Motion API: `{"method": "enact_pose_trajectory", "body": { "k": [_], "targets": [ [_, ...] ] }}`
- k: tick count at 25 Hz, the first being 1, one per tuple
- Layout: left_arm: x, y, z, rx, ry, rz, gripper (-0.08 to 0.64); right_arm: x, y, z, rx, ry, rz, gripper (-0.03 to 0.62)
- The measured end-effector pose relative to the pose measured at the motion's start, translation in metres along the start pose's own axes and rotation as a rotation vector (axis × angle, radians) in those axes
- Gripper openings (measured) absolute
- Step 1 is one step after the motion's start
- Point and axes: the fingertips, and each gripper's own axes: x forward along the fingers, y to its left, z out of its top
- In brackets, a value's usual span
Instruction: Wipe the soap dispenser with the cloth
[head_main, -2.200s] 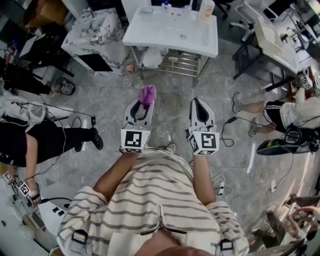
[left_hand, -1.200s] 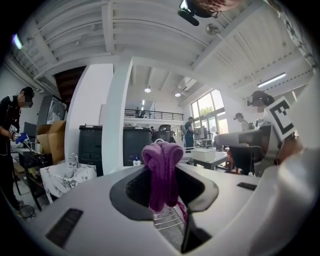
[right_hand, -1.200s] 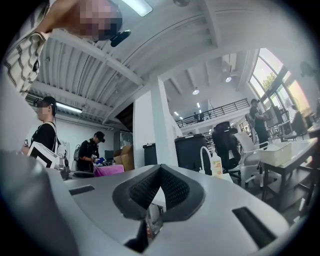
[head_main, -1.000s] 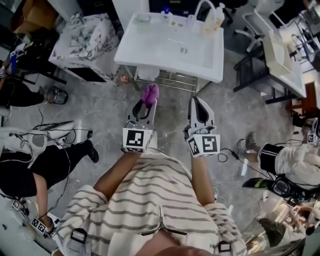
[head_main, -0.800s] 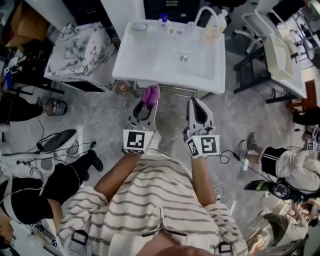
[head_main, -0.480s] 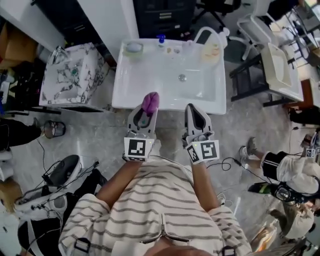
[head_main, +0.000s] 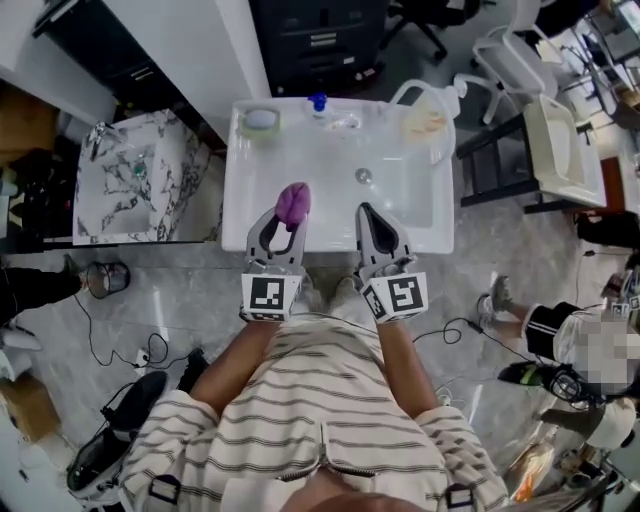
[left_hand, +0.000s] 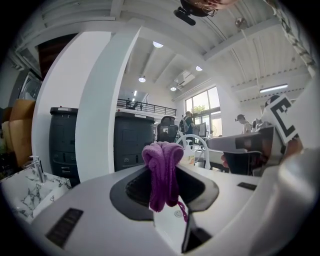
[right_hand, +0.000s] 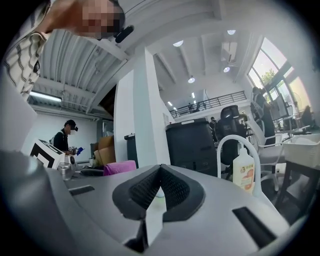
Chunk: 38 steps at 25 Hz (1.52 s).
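The sink (head_main: 425, 195), well ahead across the floor two seconds back, now lies right under the hands, so the walk looks done and the reach can begin. The soap dispenser (head_main: 430, 120) stands at its back right corner beside the tap, not yet touched. The left fingers (head_main: 262, 235) pinch the purple cloth (head_main: 292, 203), as before. The right fingers (head_main: 385, 235) are closed together, empty.

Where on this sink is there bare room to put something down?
Bare: the white sink's basin floor between the round drain and its left wall. Crowded: the back ledge, with a pale round dish, blue-capped bottle, curved white faucet and yellowish soap dispenser.
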Motion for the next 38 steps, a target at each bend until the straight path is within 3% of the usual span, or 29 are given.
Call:
{"method": "enact_pose_trajectory", "body": {
  "k": [10,22,35,38],
  "targets": [
    [0.067,0.013,-0.004,-0.023,0.042,0.073,0.121,0.071,-0.044,-0.009,0.016,0.025,0.099,0.009],
    [0.121,0.034,-0.04,-0.031,0.104,0.143,0.121,0.153,-0.079,-0.059,0.02,0.111,0.121,0.009],
    [0.163,0.064,-0.071,-0.066,0.105,0.182,0.121,0.223,-0.103,-0.105,-0.003,0.156,0.118,0.012],
    [0.168,0.068,-0.077,-0.067,0.111,0.187,0.121,0.238,-0.105,-0.112,-0.016,0.159,0.124,0.038]
  ]
}}
